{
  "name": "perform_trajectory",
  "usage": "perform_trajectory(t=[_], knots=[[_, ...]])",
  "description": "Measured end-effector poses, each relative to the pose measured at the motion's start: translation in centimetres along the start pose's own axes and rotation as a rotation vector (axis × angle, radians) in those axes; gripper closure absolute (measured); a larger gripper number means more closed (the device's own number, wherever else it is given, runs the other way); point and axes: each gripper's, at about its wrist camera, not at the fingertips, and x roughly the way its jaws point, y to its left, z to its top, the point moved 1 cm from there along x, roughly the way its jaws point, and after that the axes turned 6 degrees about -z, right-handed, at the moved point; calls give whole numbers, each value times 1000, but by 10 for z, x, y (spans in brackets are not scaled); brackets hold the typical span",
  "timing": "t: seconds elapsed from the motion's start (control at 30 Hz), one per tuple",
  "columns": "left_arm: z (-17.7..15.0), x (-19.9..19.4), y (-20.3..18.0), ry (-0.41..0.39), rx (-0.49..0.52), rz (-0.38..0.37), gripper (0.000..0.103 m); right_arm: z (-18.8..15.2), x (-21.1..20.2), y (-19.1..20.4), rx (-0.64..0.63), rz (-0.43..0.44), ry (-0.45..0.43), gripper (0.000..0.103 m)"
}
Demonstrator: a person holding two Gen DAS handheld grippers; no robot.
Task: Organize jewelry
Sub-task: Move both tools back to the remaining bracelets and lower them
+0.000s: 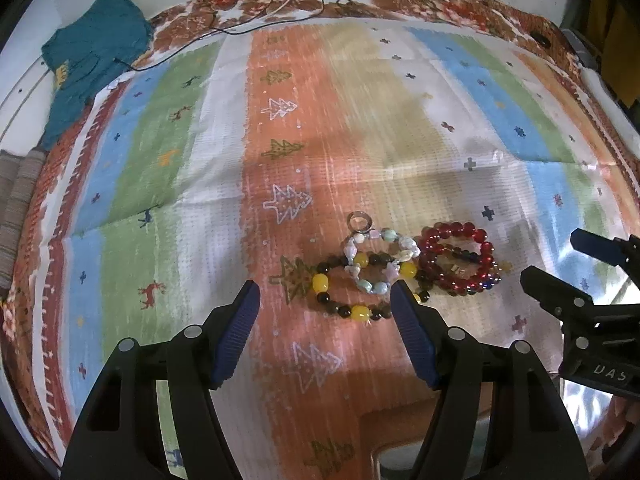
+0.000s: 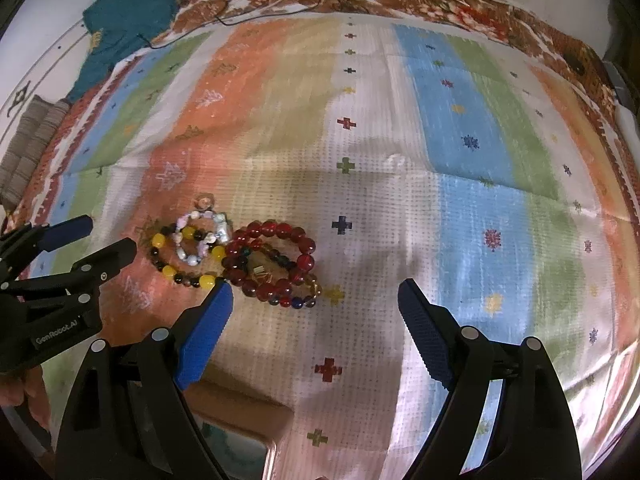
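Two hand-held grippers, left [image 1: 326, 308] and right [image 2: 316, 304], hover wide open and empty; bracelets [image 1: 404, 268] heaped just ahead, awaiting sorting.

- One bracelet of black and yellow round beads [image 1: 352, 296], lying on the orange stripe of the cloth.
- One bracelet of pale shell-like and light-blue beads [image 1: 380, 260], overlapping the black-and-yellow one.
- One small silver metal ring [image 1: 361, 222], touching the far side of the pale bracelet.
- One pile of glossy dark-red bead bracelets [image 2: 276, 264] just beside the others; the strands overlap, so their number cannot be told.
- One striped, patterned cloth [image 2: 460, 128] carrying all the jewelry.
- One teal garment [image 1: 92, 60] at the cloth's far left corner.
- Several thin cables [image 1: 276, 8] at the far edge; the exact count is unclear.
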Motion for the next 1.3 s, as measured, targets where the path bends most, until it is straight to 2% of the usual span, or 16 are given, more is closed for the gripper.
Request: perform_trajectory(t=[0.23, 0.4, 0.7, 0.9, 1.13, 1.2, 1.23, 1.3], knots=[[6, 19, 4, 33, -19, -33, 36, 5, 10, 2, -15, -19, 15, 18], [10, 31, 3, 46, -18, -29, 38, 8, 22, 3, -24, -27, 34, 18], [22, 46, 8, 56, -31, -52, 50, 12, 40, 5, -36, -33, 66, 18], [24, 57, 4, 79, -8, -53, 53, 17, 51, 6, -54, -43, 79, 20], [28, 65, 5, 90, -14, -65, 58, 18, 62, 8, -56, -28, 105, 38], [27, 69, 4, 99, -7, -78, 59, 18, 65, 8, -61, -18, 114, 48], [27, 71, 3, 105, -3, -76, 64, 18, 66, 8, -61, -11, 116, 50], [25, 74, 2, 107, 1, -94, 69, 18, 67, 8, -56, 13, 115, 63]])
